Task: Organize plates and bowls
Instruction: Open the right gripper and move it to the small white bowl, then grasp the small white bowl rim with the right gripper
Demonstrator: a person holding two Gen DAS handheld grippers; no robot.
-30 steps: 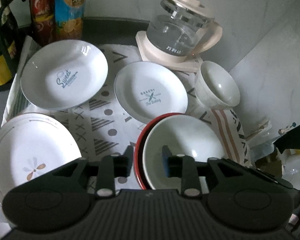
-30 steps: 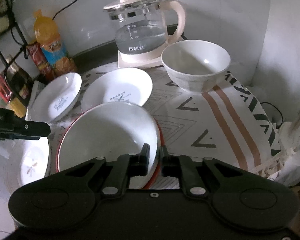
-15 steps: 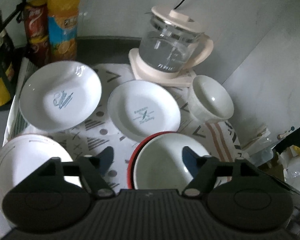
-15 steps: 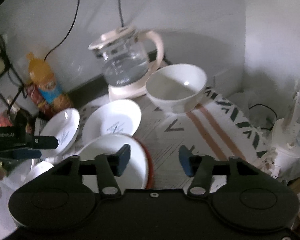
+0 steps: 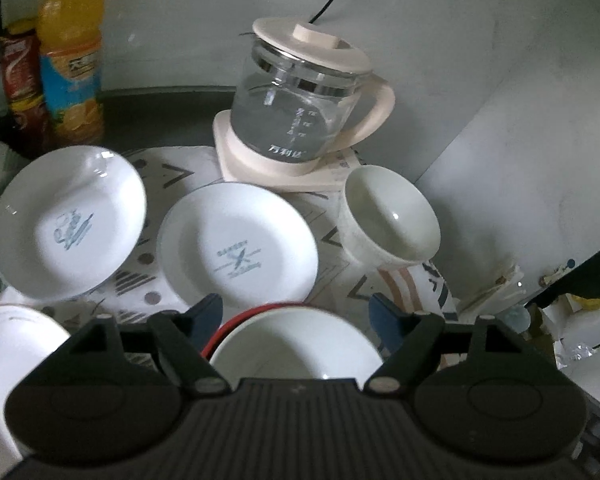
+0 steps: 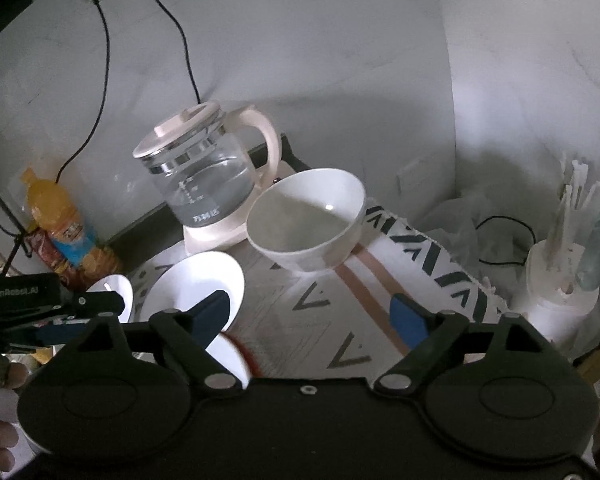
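You are at a home kitchen counter: glass electric kettle with cream lid (image 5: 304,104), orange juice bottle (image 5: 70,64), white ceramic plates (image 5: 236,248) on a patterned cloth (image 6: 380,280).

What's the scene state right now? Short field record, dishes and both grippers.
stack: white bowl nested in red-rimmed dish, nearest the camera
plates: two printed white plates side by side on patterned mat
deep bowl: white bowl beside glass kettle
left hand-held gripper: open, holding nothing
right hand-held gripper: jaws opening, nothing between them
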